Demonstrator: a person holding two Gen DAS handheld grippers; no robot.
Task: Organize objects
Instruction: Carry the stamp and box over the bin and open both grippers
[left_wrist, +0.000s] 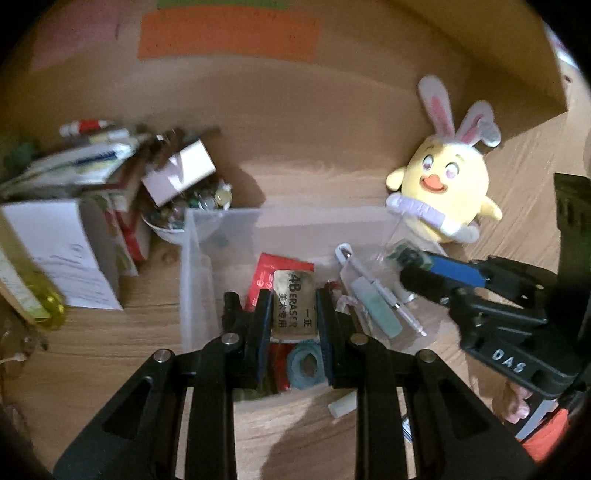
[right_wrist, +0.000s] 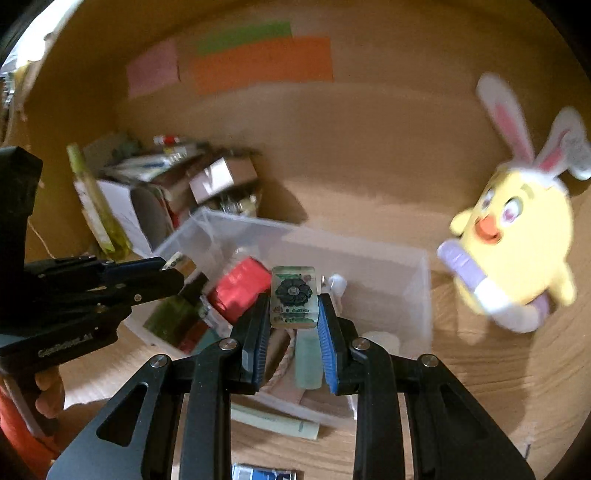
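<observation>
My left tongs (left_wrist: 291, 314) pinched the stiff, light eraser (left_wrist: 294, 308) by its sides; my right tongs (right_wrist: 293, 314) clamped a slick, hard tile (right_wrist: 293, 297).

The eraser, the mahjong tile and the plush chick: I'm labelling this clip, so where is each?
eraser (left_wrist: 294, 308): left wrist view, printed wrapper face.
mahjong tile (right_wrist: 293, 297): right wrist view, flower-painted face.
plush chick (left_wrist: 445, 181): left wrist view, yellow face by the beak.
</observation>
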